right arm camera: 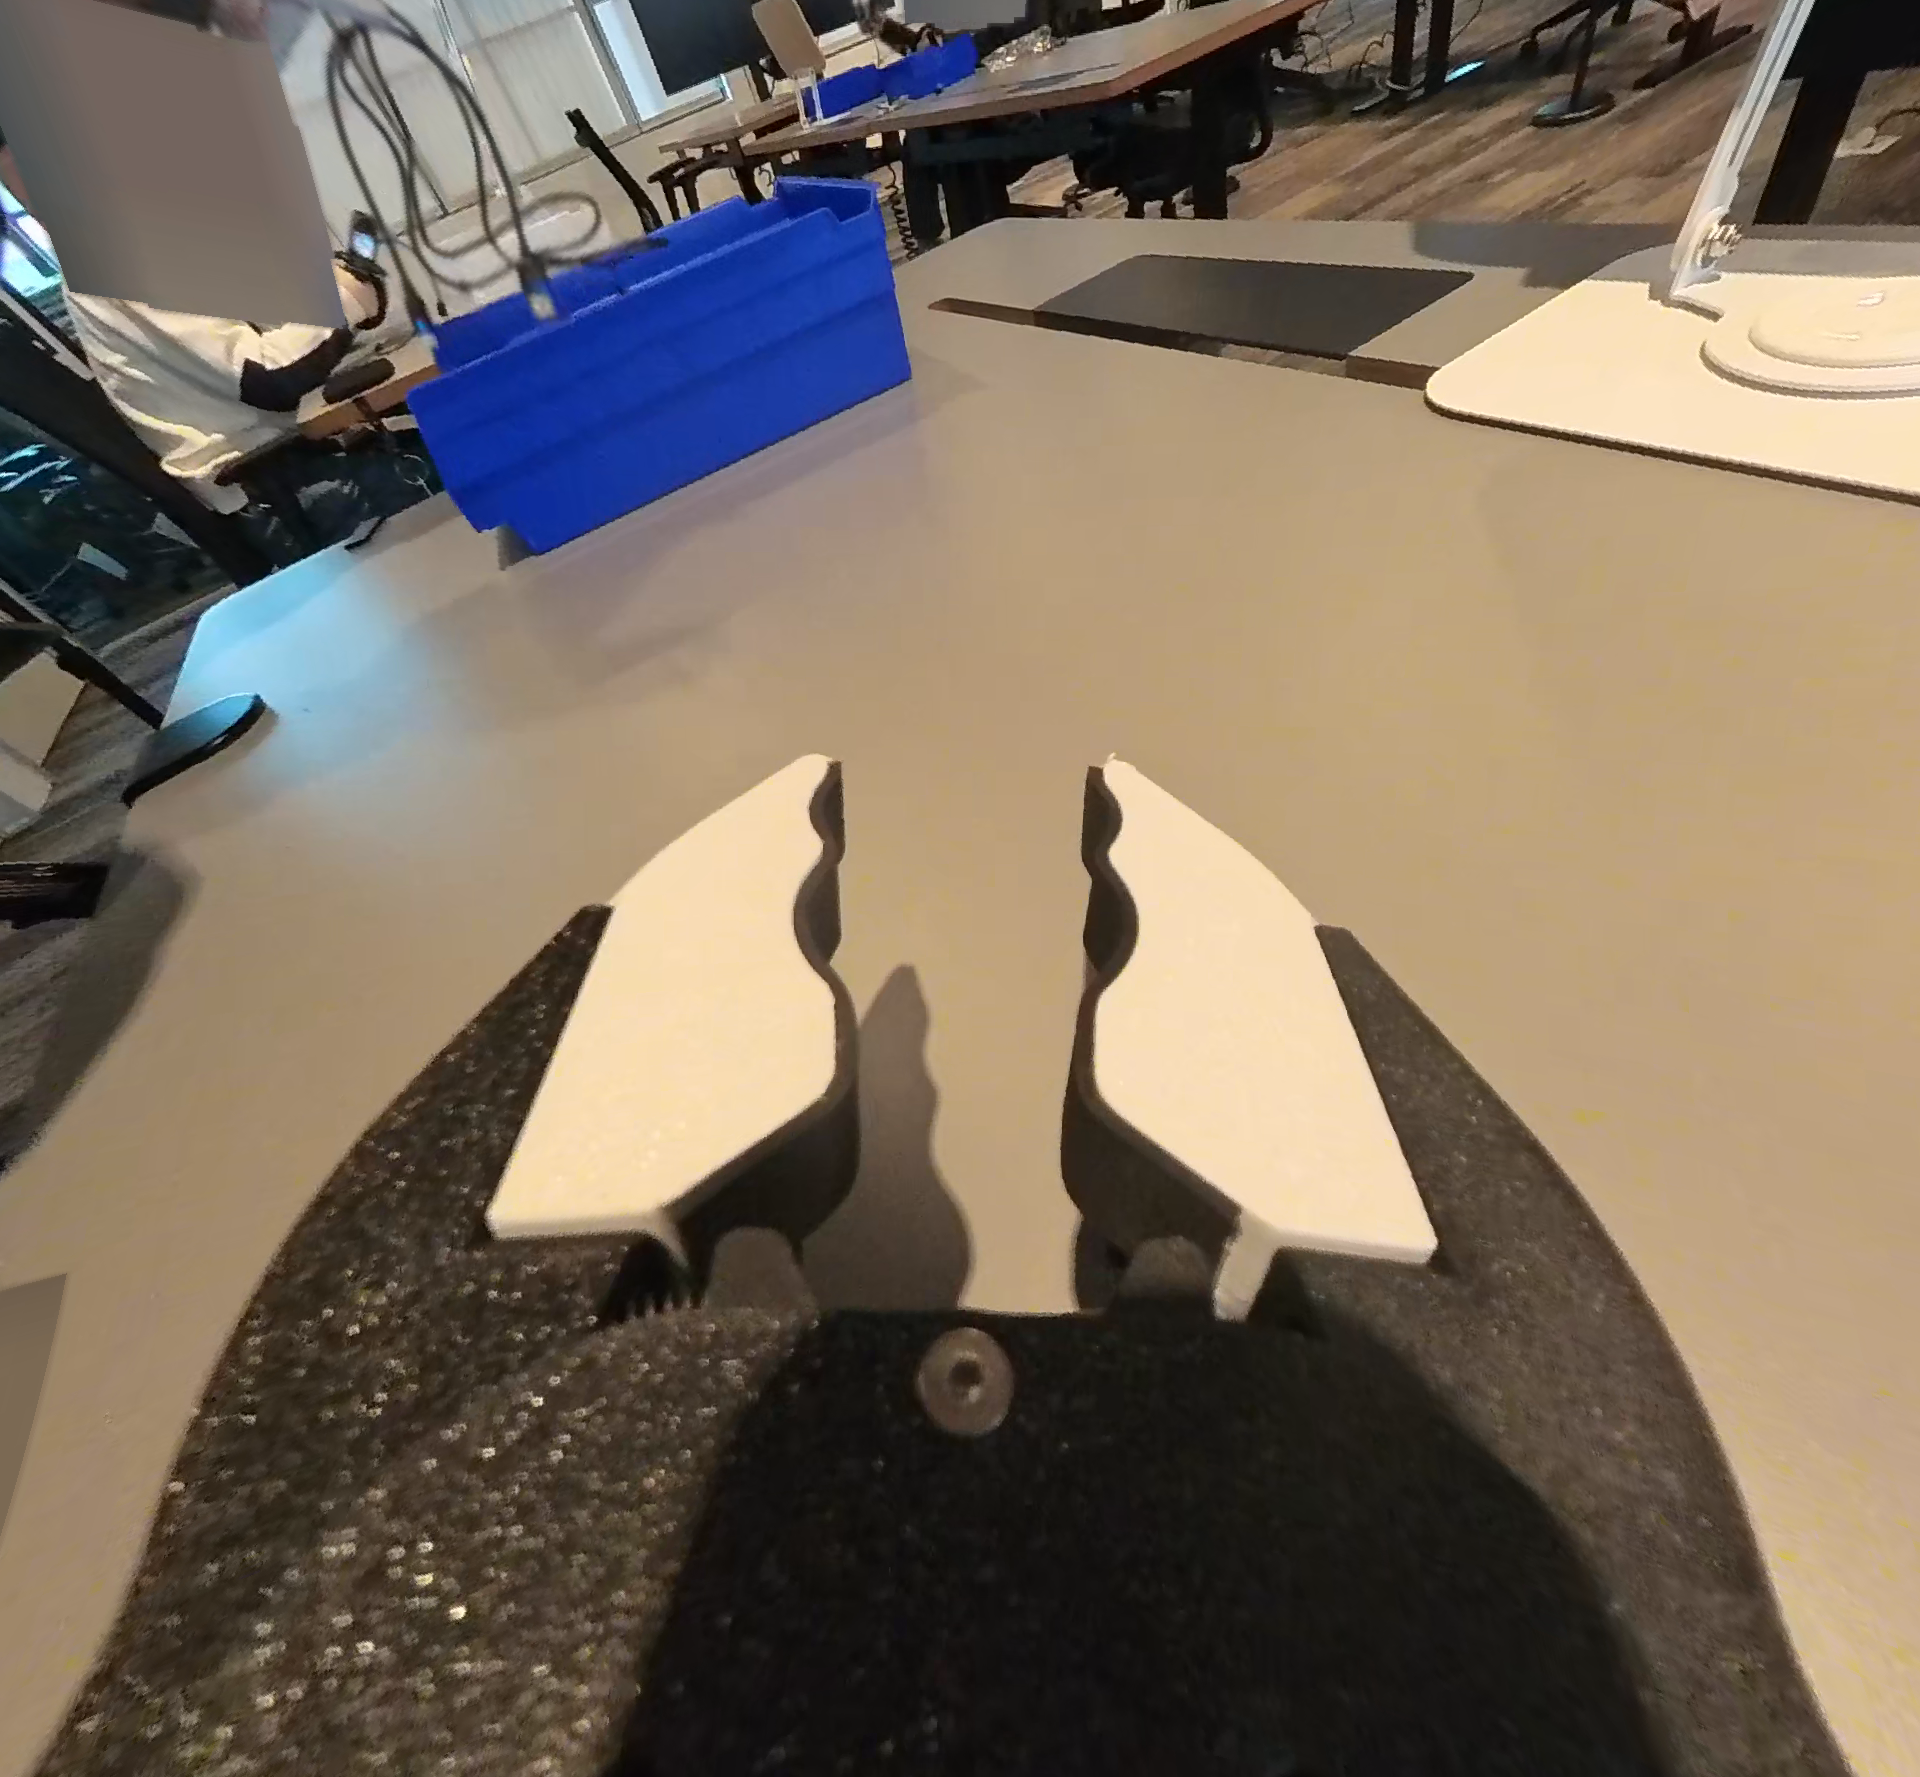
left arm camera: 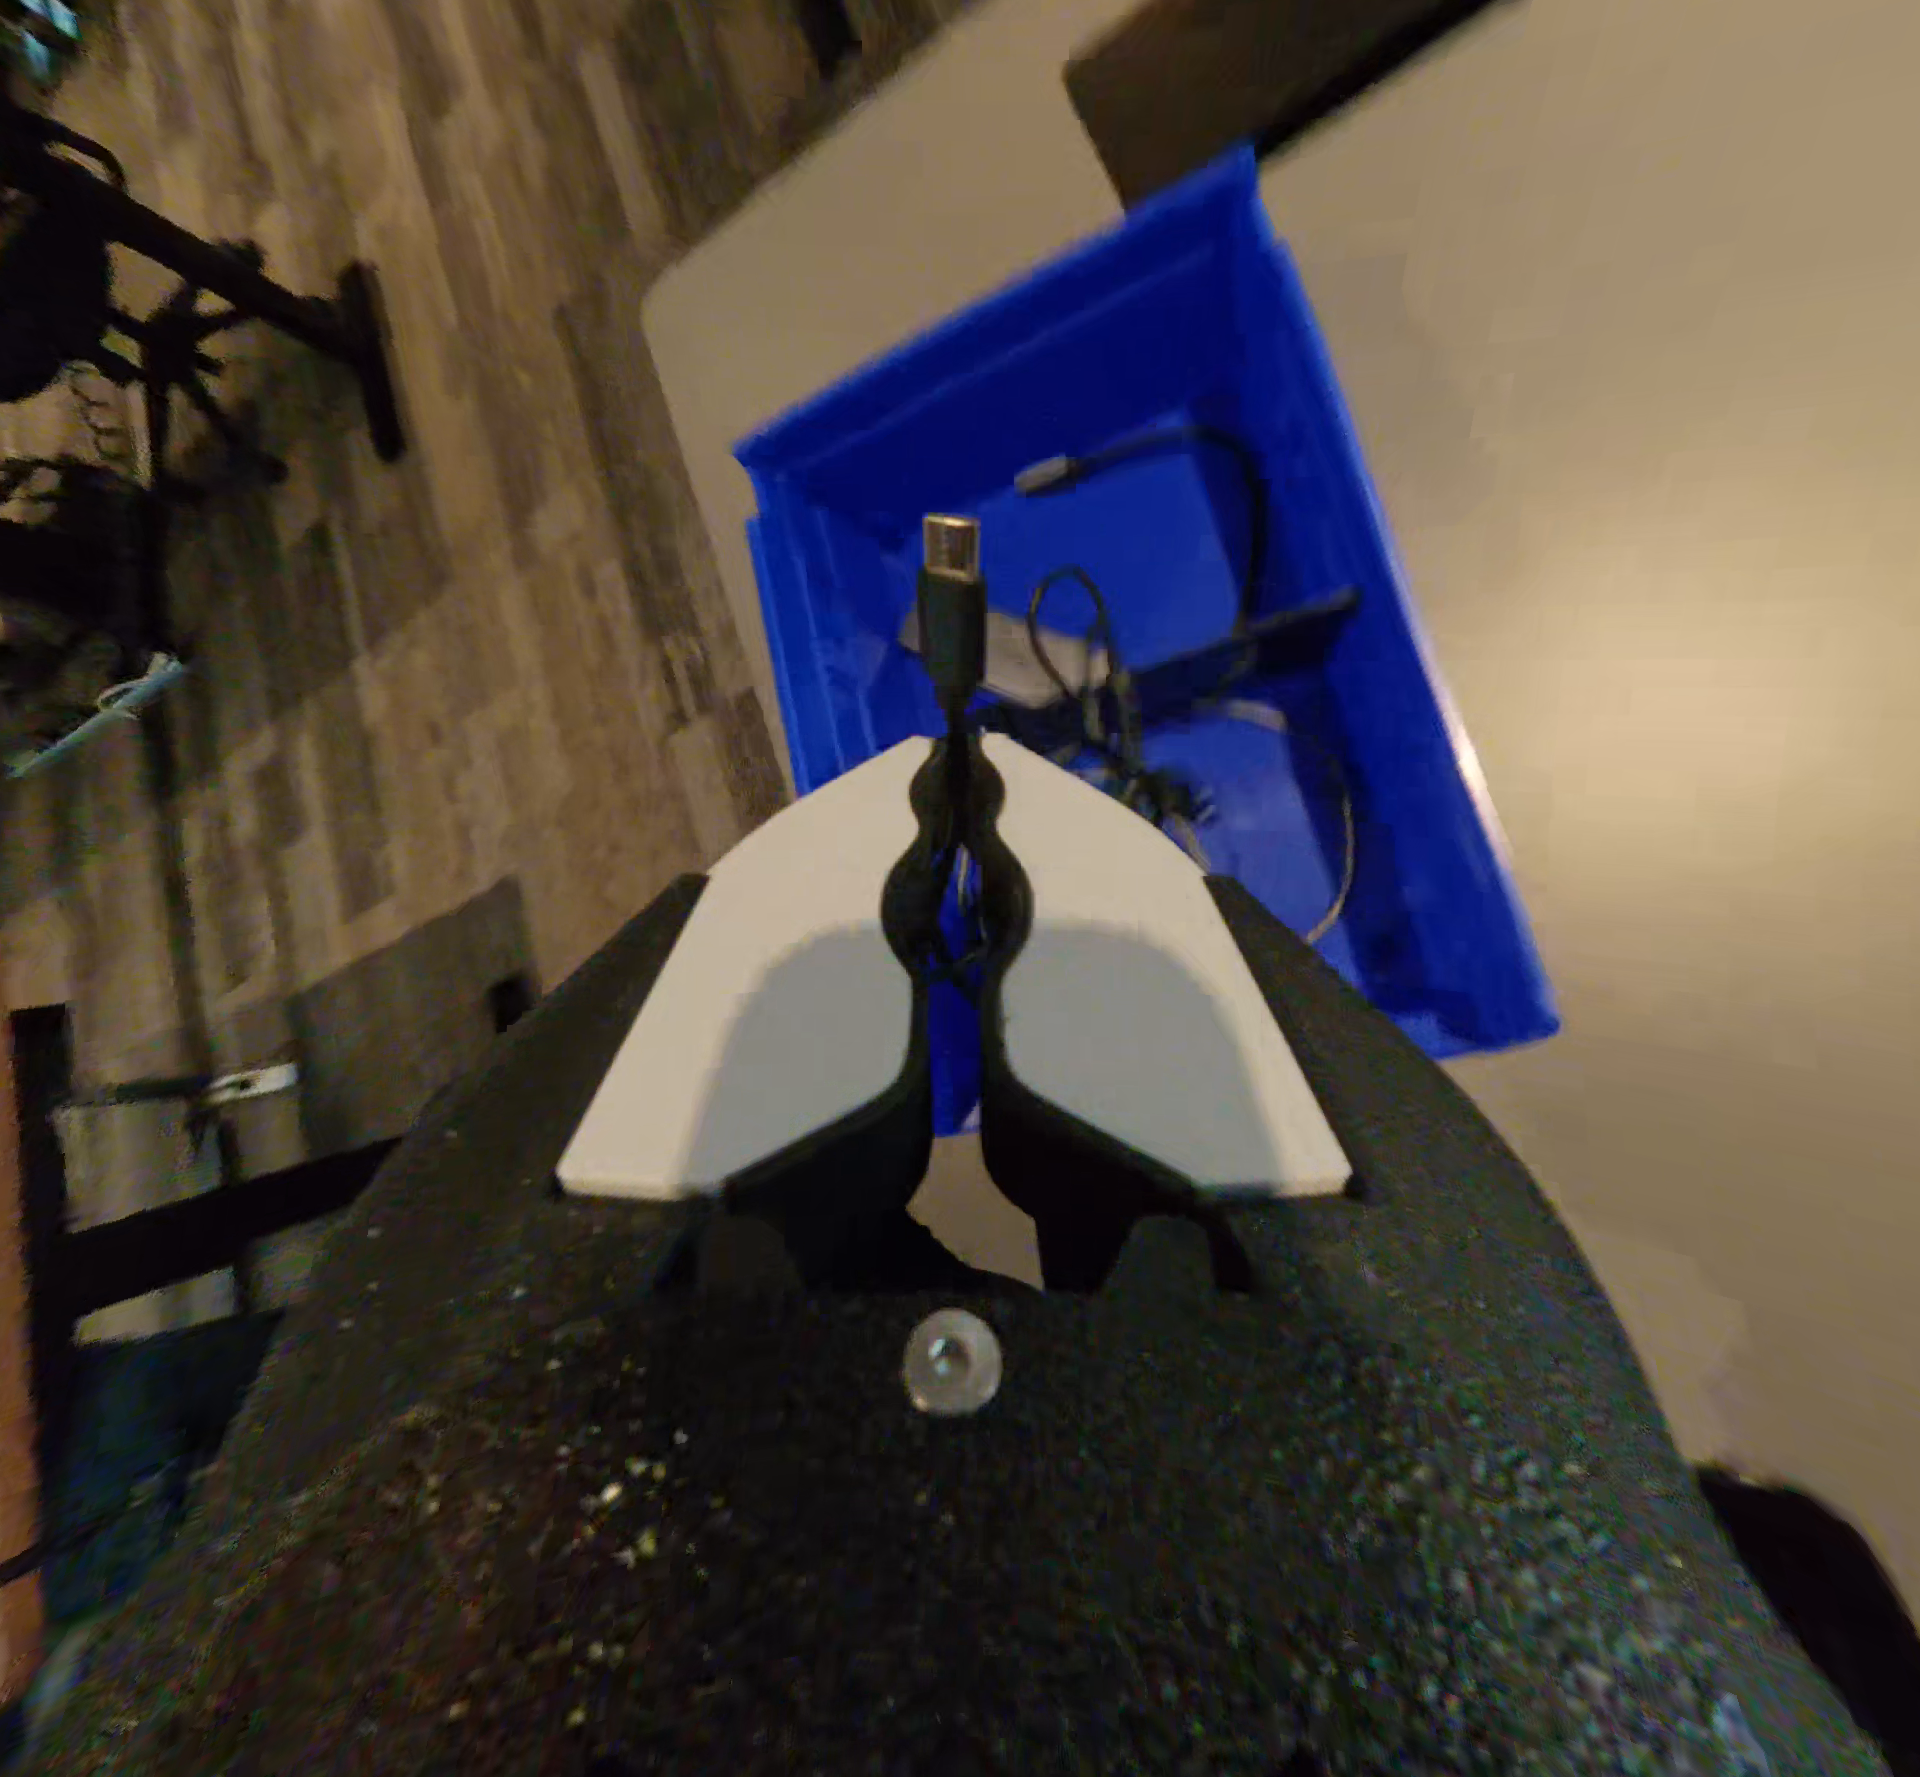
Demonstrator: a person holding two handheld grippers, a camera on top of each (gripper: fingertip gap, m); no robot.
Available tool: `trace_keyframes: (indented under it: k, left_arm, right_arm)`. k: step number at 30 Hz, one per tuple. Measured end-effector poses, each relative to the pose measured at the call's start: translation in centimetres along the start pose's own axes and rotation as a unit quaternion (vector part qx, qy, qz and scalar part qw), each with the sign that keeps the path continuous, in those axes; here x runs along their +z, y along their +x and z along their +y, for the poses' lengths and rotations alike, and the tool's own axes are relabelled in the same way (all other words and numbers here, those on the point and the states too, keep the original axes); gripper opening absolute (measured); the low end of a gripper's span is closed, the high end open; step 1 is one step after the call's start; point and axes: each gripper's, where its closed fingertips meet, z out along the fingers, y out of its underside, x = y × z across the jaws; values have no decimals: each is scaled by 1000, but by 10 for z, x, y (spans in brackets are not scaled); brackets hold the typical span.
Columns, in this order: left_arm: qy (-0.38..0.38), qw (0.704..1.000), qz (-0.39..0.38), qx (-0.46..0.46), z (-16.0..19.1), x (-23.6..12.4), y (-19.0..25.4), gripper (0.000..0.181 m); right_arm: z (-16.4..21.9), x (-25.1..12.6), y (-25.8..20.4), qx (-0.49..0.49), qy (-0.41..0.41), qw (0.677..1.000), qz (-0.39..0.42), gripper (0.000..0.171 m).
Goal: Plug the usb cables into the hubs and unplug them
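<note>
Only in the left wrist view do we see our left gripper (left arm camera: 958, 740) pinching a black usb cable (left arm camera: 951, 600) just behind its plug, above the blue bin (left arm camera: 1392, 688) holding more cables and something grey. The right wrist view shows our right gripper (right arm camera: 963, 771) spread empty over the grey table (right arm camera: 1039, 584), the bin's contents hidden. Desks and chairs fill the room; whether the grey thing is a hub we cannot tell.

- My left gripper (left arm camera: 956, 751): white finger plates, black wavy pads, speckled black body, lower half of the frame.
- The cable (left arm camera: 951, 605) I pinch: black, silver tip, centre frame.
- Bin (left arm camera: 1392, 688): bright blue, centre right.
- Table (right arm camera: 1143, 605): plain grey.
- Floor (left arm camera: 416, 377), upper left: mottled brown-grey planks.
- My right gripper (right arm camera: 961, 782): same white and black.
</note>
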Motion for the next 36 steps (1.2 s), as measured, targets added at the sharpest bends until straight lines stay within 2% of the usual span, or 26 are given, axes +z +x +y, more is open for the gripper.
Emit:
trace_keyframes:
  k: [2, 5, 6, 9, 10, 13, 14, 19, 20, 24, 25, 28, 29, 32, 36]
  left_arm:
    - [56, 998, -9, -33, -16, -15, -9, 3]
    - [-2, 1000, -27, 6, -4, -10, -9, 3]
    - [10, 999, -44, 7, -10, -16, -15, 3]
    - [114, 990, -70, -43, -43, -52, -35, 3]
    - [121, 989, -72, -47, -45, -55, -36, 2]
    - [39, 997, -73, -5, -27, -36, -30, 3]
    - [50, 994, -93, -3, -32, -44, -38, 2]
    - [198, 967, -148, -59, -81, -125, -70, 2]
    - [195, 968, -148, -58, -82, -125, -69, 2]
    - [96, 989, -112, -23, -55, -77, -48, 3]
    - [103, 988, -116, -26, -57, -81, -48, 3]
    - [191, 973, -114, -61, -81, -113, -49, 2]
    - [193, 973, -108, -63, -83, -113, -46, 2]
    - [127, 986, -108, -24, -73, -93, -36, 3]
    - [199, 970, -128, -49, -100, -132, -44, 2]
  right_arm:
    - [-1, -1, -1, -1, 3, 1000, -1, 44]
    - [-1, -1, -1, -2, 4, 1000, -2, 44]
    - [0, -1, -1, -2, 3, 1000, -3, 44]
    - [-1, -1, -2, -2, 4, 1000, -4, 44]
    - [-1, -2, -2, -3, 6, 1000, -4, 44]
    - [-1, -2, -2, -4, 6, 1000, -4, 44]
    - [-1, -2, -2, -4, 5, 1000, -5, 45]
    - [-1, -2, -3, -5, 7, 1000, -8, 44]
    - [-1, -2, -3, -5, 8, 1000, -8, 44]
    - [-1, -2, -4, -6, 8, 1000, -11, 45]
    - [-1, -3, -5, -7, 8, 1000, -13, 45]
    - [-1, -3, -7, -9, 7, 1000, -16, 45]
    - [-1, -3, -7, -10, 8, 1000, -17, 44]
    - [-2, -4, -8, -10, 11, 1000, -19, 44]
    - [-1, -5, -9, -12, 10, 1000, -23, 44]
